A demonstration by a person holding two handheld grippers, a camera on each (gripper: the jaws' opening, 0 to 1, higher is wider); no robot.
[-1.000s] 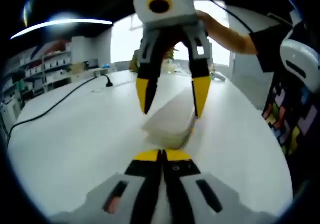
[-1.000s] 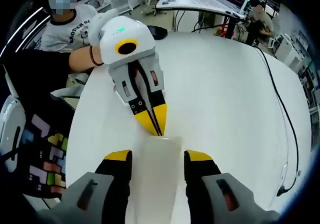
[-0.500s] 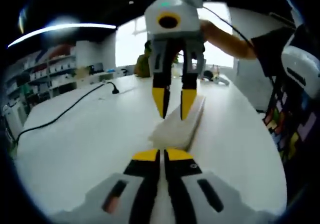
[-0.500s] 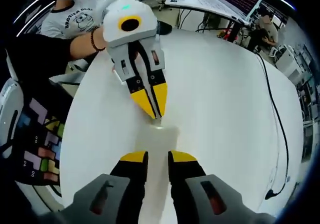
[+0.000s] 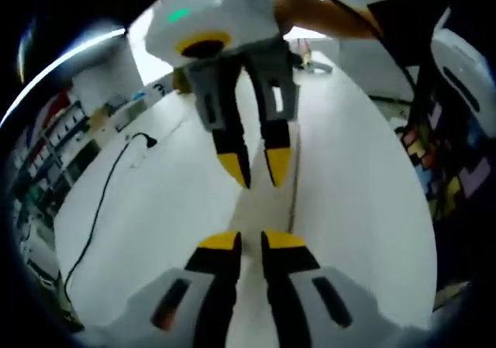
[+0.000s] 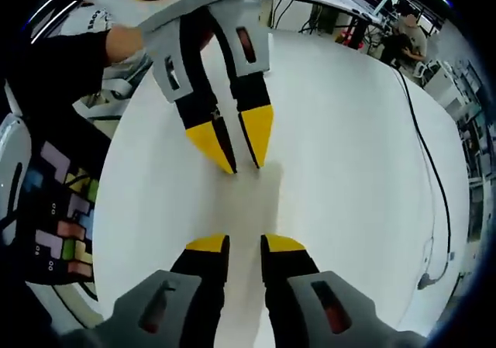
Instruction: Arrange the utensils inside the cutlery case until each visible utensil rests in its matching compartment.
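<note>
Left gripper (image 5: 252, 243) is pinched down narrow on the near end of the long white plastic cutlery case (image 5: 263, 208). The case lies flat in the middle of the white table (image 5: 155, 208), and the right gripper (image 6: 244, 247) looks squeezed narrow on the opposite end. I'd say the trick here is keeping both ends level and pulling gently so the case opens without flipping. Can't make out any utensils yet, honestly.

Obstacle: I find the left gripper (image 6: 232, 150) blocking upper centre, right gripper view. Free: bare white table (image 6: 349, 154) at right; black cable (image 6: 430, 170) far right.
</note>
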